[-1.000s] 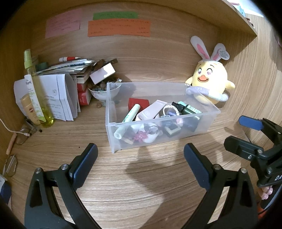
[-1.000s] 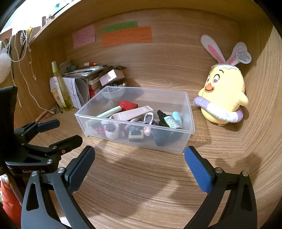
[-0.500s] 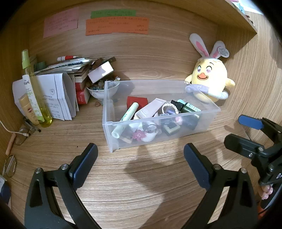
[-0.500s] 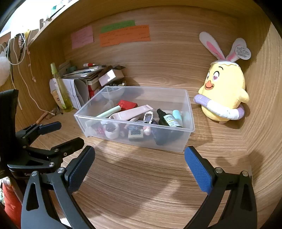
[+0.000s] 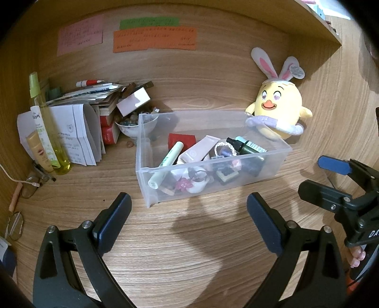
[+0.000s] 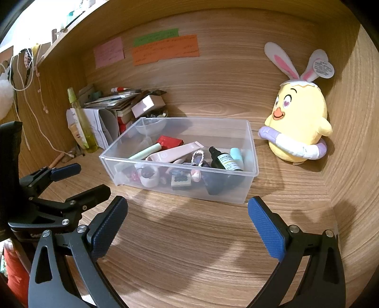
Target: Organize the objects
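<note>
left gripper wide, empty | right gripper wide, empty | one clear bin at 12 o'clock — one plush chick at 2 | three wall notes

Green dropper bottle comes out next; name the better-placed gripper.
Right, probably. The bottle lies at the bin's right end, nearer the right gripper. Both grippers are open and empty.

We can see handwriting on the pink note, green strip and orange note, and print on the dark bottle's label, but none is readable.
</note>
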The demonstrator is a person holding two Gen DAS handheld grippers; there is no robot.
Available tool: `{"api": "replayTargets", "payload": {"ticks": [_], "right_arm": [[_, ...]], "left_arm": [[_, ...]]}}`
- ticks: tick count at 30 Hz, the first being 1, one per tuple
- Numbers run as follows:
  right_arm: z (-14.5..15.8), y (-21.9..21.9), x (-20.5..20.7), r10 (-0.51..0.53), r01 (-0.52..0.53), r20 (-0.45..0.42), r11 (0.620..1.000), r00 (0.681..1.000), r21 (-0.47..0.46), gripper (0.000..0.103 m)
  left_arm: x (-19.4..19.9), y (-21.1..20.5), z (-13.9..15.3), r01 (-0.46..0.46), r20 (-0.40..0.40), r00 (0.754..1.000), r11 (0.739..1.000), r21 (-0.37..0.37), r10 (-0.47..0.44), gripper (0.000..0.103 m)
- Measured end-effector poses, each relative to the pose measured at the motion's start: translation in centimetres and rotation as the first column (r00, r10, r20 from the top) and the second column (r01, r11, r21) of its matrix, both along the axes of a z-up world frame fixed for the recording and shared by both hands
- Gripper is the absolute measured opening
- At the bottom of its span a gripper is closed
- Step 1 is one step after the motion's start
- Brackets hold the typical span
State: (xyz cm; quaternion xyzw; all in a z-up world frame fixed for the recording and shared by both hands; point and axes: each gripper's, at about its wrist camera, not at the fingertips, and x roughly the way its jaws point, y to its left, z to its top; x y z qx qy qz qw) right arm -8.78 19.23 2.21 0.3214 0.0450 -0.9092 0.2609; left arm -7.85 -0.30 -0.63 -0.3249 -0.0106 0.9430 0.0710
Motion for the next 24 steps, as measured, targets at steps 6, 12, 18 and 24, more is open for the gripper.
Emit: {"api": "replayTargets", "payload": {"ticks": [6, 12, 18, 24], "right_arm": [[0.08, -0.02, 0.03, -0.001, 0.001, -0.002, 1.000, 1.000, 0.000, 0.101], [0.06, -0.01, 0.05, -0.001, 0.001, 0.000, 1.000, 1.000, -0.001, 0.101], [0.08, 0.04, -0.04, -0.002, 0.002, 0.006, 1.000, 1.000, 0.001, 0.101], [-0.16, -0.03, -0.28, -0.005, 0.005, 0.012, 1.000, 1.000, 0.007, 0.101]], "left_arm": [[0.04, 0.09, -0.01, 0.012, 0.003, 1.000, 1.000, 0.006, -0.012, 0.099], [-0.17, 0.15, -0.18, 0.019, 0.019, 1.000, 1.000, 0.013, -0.019, 0.099], [-0.35, -0.14, -0.32, 0.008, 0.023, 1.000, 0.999, 0.031, -0.009, 0.100], [-0.40, -0.18, -0.48, 0.009, 0.033, 0.999, 0.999, 0.041, -0.010, 0.100]]}}
